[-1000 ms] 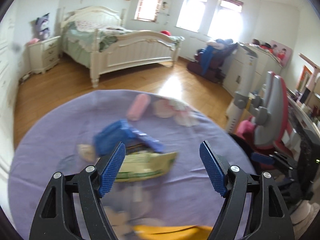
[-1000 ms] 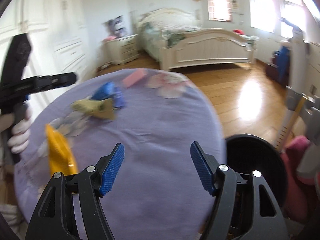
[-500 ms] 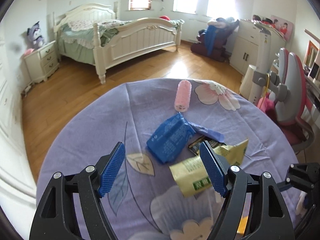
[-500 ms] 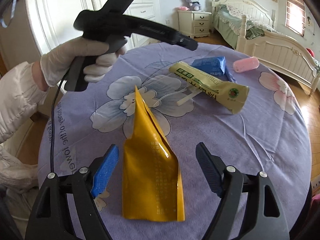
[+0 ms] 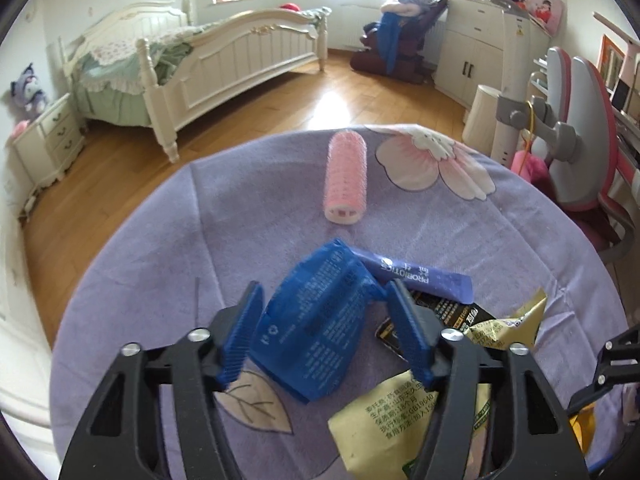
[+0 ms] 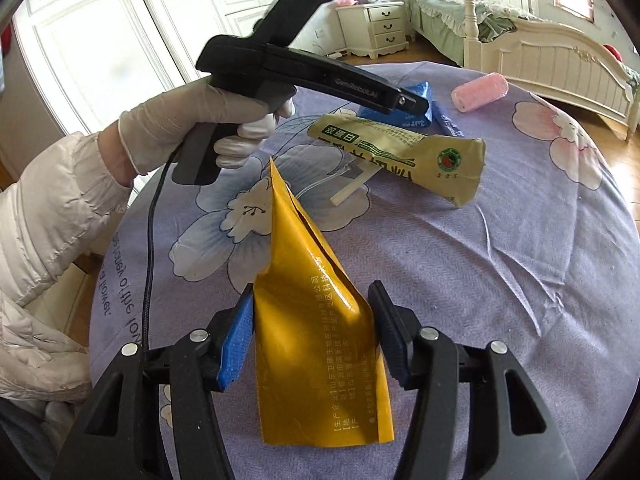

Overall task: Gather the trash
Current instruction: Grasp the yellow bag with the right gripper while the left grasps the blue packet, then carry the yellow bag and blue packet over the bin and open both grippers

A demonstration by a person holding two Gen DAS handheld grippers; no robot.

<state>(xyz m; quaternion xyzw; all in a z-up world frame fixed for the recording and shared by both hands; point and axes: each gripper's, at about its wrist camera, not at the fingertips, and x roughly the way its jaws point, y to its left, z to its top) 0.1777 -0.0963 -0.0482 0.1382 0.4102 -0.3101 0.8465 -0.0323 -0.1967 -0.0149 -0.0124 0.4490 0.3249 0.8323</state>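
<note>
- While your left gripper (image 5: 324,332) reaches over the middle of the table, its blue pads sit against both sides of the blue wrapper (image 5: 316,328), pinching it where it lies on the purple floral tablecloth (image 5: 240,216).
- Your right gripper (image 6: 312,336) is pressed in on the yellow pouch (image 6: 316,340), near the table's near edge in the right wrist view; the pouch's upper part stands up in a peak while its bottom lies on the cloth.
- Just right of the blue wrapper lies a purple sachet (image 5: 416,276), with a black packet (image 5: 444,312) tucked partly under your right-hand finger and the beige-gold bag (image 6: 404,152) overlapping it.
- From the right wrist view, that beige-gold bag lies across the middle of the table, and a white stick (image 6: 352,188) pokes out from under it.
- Toward the far edge, a pink roller (image 5: 346,178) lies on its side, well apart from the wrappers.
- Your gloved left hand (image 6: 192,124) grips the black handle above the table's left side.
- Beyond the table stand a white bed (image 5: 208,60) and a nightstand (image 5: 48,136) on the wooden floor.
</note>
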